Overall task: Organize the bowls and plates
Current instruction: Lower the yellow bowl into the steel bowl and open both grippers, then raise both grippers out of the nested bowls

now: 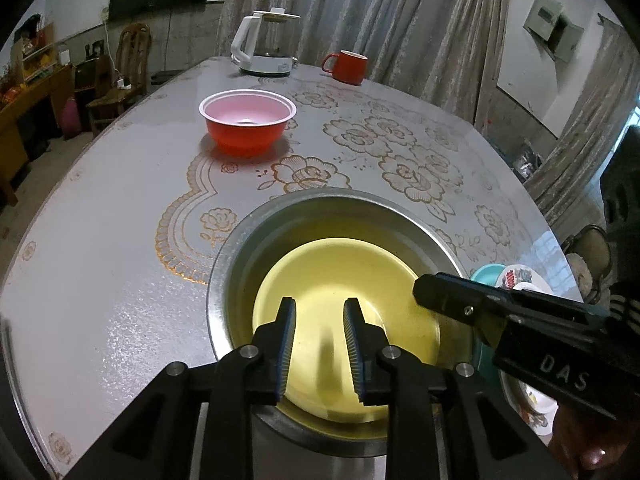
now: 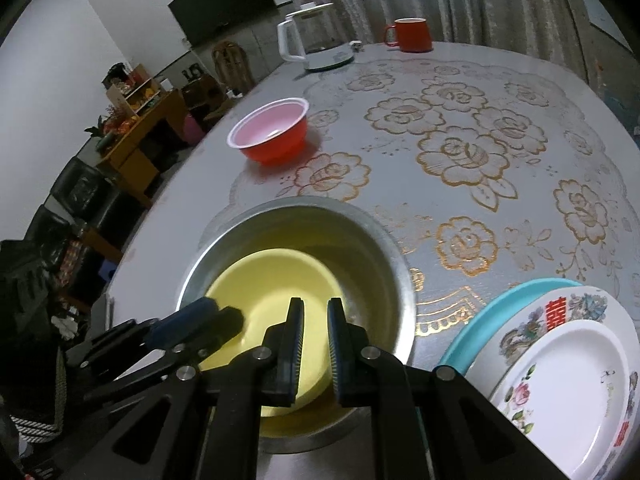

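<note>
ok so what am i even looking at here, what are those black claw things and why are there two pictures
There is no robot here. A person holds a hand tool in each hand, each with two jaws and a wide-angle camera looking along them. One picture comes from the left gripper, the other from the right gripper; each also catches the other tool at its edge.

On the flowered table sits a metal basin with a yellow bowl inside. Further back are a red bowl, a white kettle and a red mug. A stack of plates lies to the right.

Neither tool holds anything: the left jaws stand slightly apart, the right nearly closed.
</note>
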A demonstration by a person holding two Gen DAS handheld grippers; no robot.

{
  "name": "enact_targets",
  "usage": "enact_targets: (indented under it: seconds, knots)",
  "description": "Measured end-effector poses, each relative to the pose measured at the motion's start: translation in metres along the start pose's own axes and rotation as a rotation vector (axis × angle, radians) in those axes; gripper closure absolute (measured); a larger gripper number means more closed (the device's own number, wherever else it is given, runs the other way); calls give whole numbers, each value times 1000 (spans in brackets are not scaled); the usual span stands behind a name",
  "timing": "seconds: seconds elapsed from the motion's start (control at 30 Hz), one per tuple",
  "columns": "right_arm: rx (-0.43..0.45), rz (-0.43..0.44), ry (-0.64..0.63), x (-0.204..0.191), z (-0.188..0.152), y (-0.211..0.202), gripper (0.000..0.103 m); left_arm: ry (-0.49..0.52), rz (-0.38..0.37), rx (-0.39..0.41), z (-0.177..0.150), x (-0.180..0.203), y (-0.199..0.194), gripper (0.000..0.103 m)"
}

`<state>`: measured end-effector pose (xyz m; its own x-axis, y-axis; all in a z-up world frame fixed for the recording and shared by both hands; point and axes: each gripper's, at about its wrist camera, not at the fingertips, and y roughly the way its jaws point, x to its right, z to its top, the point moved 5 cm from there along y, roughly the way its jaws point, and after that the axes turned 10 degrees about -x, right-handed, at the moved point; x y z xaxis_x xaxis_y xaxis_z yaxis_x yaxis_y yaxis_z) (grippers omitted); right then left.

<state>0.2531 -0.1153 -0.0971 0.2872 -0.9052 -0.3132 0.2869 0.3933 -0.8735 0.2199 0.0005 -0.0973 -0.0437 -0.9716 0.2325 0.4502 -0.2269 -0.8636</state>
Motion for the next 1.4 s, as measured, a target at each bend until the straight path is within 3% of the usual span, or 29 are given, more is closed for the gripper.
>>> enact_targets:
  seconds: [0.27,0.5,0.67,0.83,0.97,1.13,1.27,1.4]
  knots:
    - [-35,11,-33,-13,0,11,92,-15,41,22,3,-8,-6,73]
    - [-82,-43,-30,-10,6,30,86,-34,37,28,4,-15,-10,69]
    - [-52,-83,-14,-8,16,32,86,-37,31,35,6,-16,-13,68]
    - [-15,-34,-32,-14,15,18,85,-62,5,43,8,-18,-16,65]
    - [-4,17,-1,-12,8,7,84,-81,-4,48,11,-20,-16,55]
    - [23,62,46,-2,4,-3,81,-78,-30,36,19,-14,-11,54]
    - [38,63,71,6,9,-8,81,-80,-50,64,29,-11,-16,46]
    - [65,52,72,14,15,-18,81,-83,-57,71,40,-14,-19,46]
